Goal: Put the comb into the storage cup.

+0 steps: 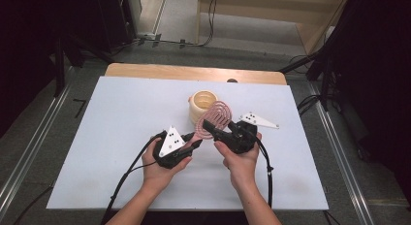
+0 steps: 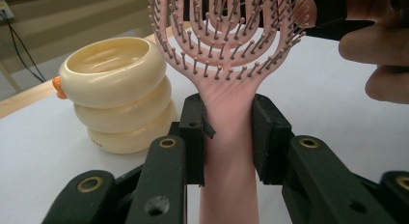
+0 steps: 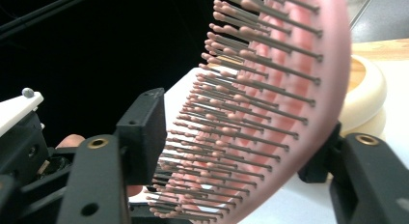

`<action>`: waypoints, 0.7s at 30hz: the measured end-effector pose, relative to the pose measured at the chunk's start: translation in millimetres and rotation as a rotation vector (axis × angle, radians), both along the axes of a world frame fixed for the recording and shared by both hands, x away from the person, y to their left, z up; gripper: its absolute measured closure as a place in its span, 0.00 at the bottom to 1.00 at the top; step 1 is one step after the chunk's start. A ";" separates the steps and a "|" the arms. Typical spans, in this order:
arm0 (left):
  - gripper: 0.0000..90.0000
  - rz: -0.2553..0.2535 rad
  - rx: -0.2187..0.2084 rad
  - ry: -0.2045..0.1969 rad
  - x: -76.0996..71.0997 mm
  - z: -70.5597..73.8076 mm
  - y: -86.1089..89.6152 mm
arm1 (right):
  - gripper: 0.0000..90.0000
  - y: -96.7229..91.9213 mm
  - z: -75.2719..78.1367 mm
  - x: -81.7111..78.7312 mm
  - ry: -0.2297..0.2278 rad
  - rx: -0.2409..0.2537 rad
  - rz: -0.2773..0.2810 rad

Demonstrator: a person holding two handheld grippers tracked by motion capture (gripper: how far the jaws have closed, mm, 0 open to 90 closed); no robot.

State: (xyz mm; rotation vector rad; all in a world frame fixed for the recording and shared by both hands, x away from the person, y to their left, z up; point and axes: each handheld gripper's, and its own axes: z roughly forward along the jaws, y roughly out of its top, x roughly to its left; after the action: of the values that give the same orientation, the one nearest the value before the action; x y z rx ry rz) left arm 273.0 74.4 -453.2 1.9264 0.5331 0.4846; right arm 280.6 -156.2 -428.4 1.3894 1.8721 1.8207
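My left gripper point(image 1: 196, 141) point(image 2: 227, 132) is shut on the handle of a pink vented hairbrush point(image 1: 215, 119) point(image 2: 226, 40) and holds it above the table, head pointing away. My right gripper point(image 1: 208, 127) point(image 3: 236, 151) straddles the brush head point(image 3: 270, 89). One jaw stands at the bristle tips and the other behind the pink back. The bristles look unbent, and I see no pad pressing on them. A cream container point(image 1: 203, 104) point(image 2: 115, 89) point(image 3: 371, 89) shaped like stacked rings stands just behind the brush.
A white sheet point(image 1: 121, 137) covers the table, with a wooden strip point(image 1: 194, 72) along the far edge and a small dark object point(image 1: 232, 81) on it. Cables trail from both grippers toward the near edge. Dark stands and floor rails flank the table.
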 end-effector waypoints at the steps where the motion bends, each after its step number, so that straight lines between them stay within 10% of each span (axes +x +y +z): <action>1: 0.78 -0.003 -0.001 0.003 0.1 -0.2 -0.1 | 0.43 0.3 -0.1 0.1 -0.002 0.003 0.003; 15: 0.78 0.001 -0.012 -0.019 0.1 -4.5 2.4 | 0.65 0.6 -0.6 1.0 0.002 0.075 0.047; 21: 0.68 -0.029 -0.064 0.031 2.3 -4.2 6.7 | 0.68 3.2 2.9 -2.1 -0.039 0.053 0.073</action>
State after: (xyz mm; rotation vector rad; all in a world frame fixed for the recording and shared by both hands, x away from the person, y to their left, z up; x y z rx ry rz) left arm 275.3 81.1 -457.5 1.8803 0.5342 0.4149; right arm 278.5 -152.9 -425.5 1.3079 1.8920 1.9305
